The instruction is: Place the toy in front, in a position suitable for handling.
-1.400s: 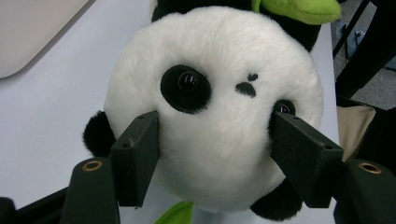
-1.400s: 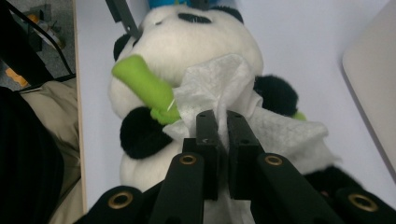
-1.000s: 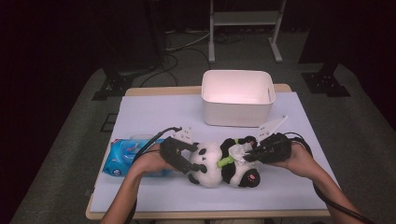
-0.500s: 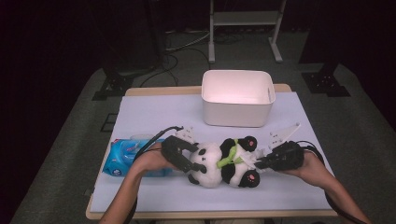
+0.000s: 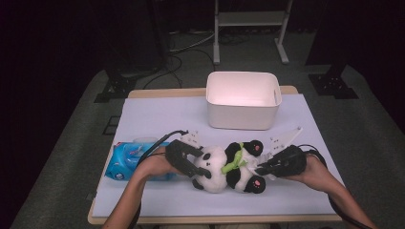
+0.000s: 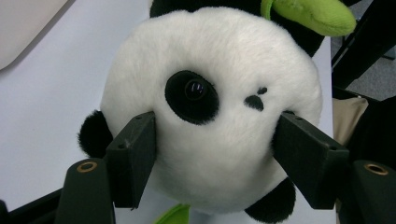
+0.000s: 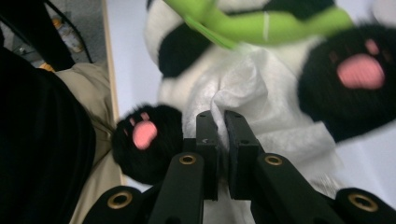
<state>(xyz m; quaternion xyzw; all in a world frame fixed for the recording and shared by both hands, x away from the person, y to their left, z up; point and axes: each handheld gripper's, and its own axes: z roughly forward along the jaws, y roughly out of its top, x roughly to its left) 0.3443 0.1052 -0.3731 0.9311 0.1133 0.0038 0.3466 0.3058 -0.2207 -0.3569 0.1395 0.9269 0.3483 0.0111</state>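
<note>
Both grippers on panda (image 5: 224,167), left gripper (image 6: 212,144) at head

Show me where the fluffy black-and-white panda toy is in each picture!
High view: the fluffy black-and-white panda toy lies low in the middle, on the table between the two tongs.
Left gripper view: its round white head sits mid-picture, between the black jaws.
Right gripper view: its belly and pink-padded paws spread across the top.
Shared landmark: the green plush stalk across its chest.
</note>
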